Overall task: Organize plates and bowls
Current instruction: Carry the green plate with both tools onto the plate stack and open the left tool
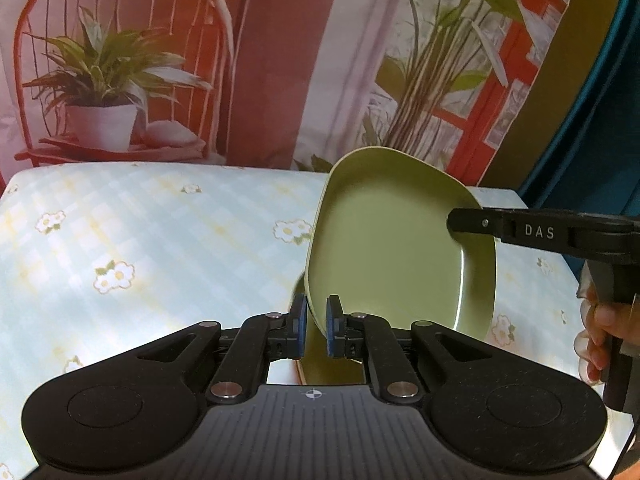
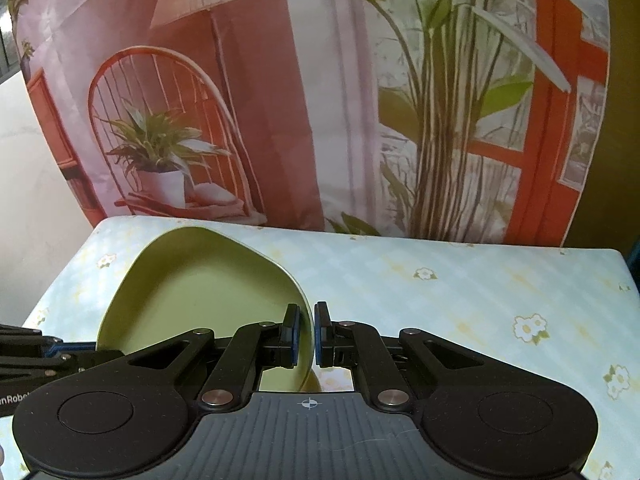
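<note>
Green plate [image 1: 392,248] near rim hidden behind left tool [image 1: 316,328]; second plate [image 1: 332,372] beneath mostly hidden.

I see 1 green plate [image 1: 392,248] [image 2: 208,300], squarish with rounded corners and a raised rim, tilted steeply on edge above the table, its hollow face toward me, rim pinched at 2 sides.

table [image 1: 160,232] w/ pale blue checked cloth, white flower print. a green dish [image 1: 308,372] sits low on it, mostly hidden by gripper.
</note>
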Demonstrator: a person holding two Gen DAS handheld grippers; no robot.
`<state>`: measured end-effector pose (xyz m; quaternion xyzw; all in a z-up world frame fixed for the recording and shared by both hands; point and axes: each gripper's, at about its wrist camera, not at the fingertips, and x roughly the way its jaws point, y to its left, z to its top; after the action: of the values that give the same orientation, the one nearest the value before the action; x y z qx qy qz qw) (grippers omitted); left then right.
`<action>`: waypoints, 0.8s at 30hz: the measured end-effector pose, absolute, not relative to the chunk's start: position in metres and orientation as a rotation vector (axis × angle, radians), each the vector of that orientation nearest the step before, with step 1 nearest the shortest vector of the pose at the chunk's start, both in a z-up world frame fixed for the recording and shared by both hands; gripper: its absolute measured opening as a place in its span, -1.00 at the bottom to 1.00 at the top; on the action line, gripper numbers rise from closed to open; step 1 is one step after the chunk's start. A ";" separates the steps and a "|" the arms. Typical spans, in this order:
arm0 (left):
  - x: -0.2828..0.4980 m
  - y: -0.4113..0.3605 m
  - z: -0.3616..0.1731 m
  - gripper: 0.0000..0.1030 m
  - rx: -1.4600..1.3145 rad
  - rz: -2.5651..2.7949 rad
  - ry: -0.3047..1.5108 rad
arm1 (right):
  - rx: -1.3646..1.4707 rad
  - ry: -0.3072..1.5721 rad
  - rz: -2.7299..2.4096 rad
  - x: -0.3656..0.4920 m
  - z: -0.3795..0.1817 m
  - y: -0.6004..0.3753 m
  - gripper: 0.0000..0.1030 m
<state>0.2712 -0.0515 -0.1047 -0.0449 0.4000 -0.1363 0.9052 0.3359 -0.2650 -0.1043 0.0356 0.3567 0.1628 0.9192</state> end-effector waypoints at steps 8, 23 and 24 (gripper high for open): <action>0.272 -0.056 -0.111 -0.77 -0.087 -0.290 0.849 | 0.075 0.752 0.332 0.338 -0.116 -0.270 -0.85; 0.271 -0.055 -0.121 -0.75 -0.100 -0.291 0.884 | 0.052 0.779 0.345 0.341 -0.126 -0.266 -0.84; 0.271 -0.055 -0.122 -0.75 -0.102 -0.292 0.888 | 0.047 0.781 0.345 0.342 -0.127 -0.265 -0.84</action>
<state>0.2707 -0.0550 -0.1223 -0.0490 0.4278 -0.1408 0.8915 0.3417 -0.2650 -0.1272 0.0228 0.3786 0.1672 0.9100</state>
